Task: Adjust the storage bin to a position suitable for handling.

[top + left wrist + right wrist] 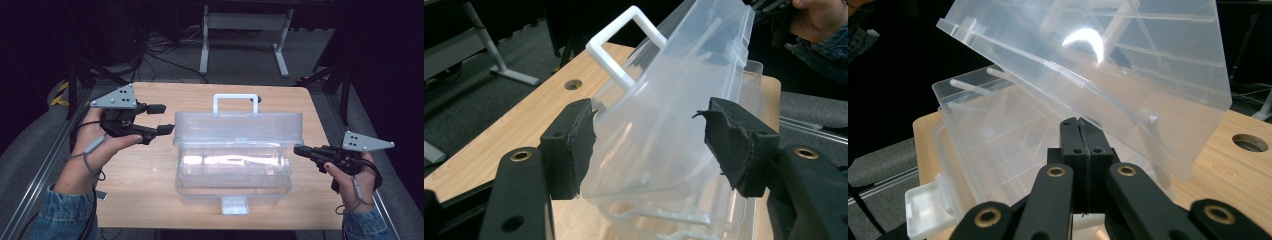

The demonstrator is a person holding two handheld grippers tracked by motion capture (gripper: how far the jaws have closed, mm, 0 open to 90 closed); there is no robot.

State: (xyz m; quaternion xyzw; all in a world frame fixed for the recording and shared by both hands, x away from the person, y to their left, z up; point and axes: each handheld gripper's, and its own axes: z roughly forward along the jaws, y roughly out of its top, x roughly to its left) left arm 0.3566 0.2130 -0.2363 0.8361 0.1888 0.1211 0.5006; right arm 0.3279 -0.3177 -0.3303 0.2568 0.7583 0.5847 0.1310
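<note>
At the bottom of the high view the person's forearms come in, one at each lower corner. The right gripper (300,150), at the right middle of the frame, has its fingers pressed flat together with nothing between them; in the right gripper view they (1081,131) point at the underside of the raised lid, just beneath its edge, though whether they touch it cannot be told. The left gripper (162,119), at the left middle of the frame, holds its fingers wide apart; in the left gripper view the two pads (574,145) frame the lid's end without pressing on it.

Between them, in the centre of the wooden surface (145,190), stands the clear plastic toolbox (234,175), its white latch (234,205) toward the bottom of the frame. Its lid (239,127) is half open, tilted up over the tray, with the white handle (235,101) standing above it toward the top of the frame.

The step in hand looks like moving the lid on its hinge, the right fingers working as a closed prod under the edge. Next, I judge, the left fingers need to close on the lid's end or brace it, so the lid travels under control and the light box does not slide.
</note>
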